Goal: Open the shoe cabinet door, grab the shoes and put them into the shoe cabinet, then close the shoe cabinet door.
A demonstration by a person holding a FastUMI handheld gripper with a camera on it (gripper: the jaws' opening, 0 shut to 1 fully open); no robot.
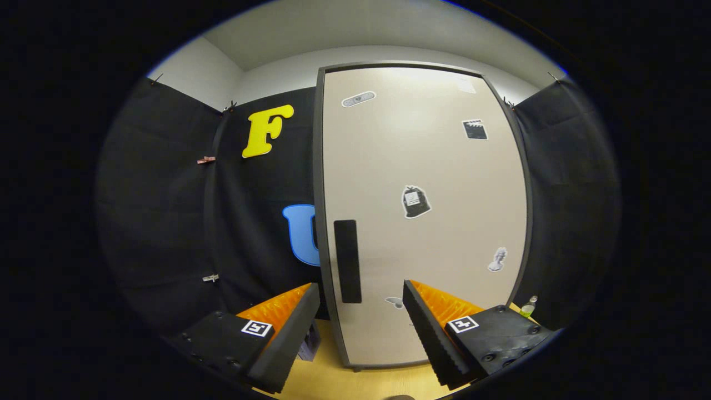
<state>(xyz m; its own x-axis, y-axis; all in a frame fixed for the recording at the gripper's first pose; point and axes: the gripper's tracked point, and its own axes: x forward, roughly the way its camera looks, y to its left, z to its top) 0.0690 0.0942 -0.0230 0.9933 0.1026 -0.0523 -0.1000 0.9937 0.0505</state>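
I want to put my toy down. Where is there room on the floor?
Bare floor lies in front of the cabinet, between the open gripper fingers. A narrower strip runs right of the cabinet, but a small bottle stands there. Left of the cabinet, some object sits against the cloth wall, so it is tighter.

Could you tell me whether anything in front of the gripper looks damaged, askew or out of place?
Nothing stands out. The shoe cabinet door stands shut and upright, its dark handle intact and several stickers lying flat on it. The hand-held gripper is open just ahead of the door, its fingers holding nothing.
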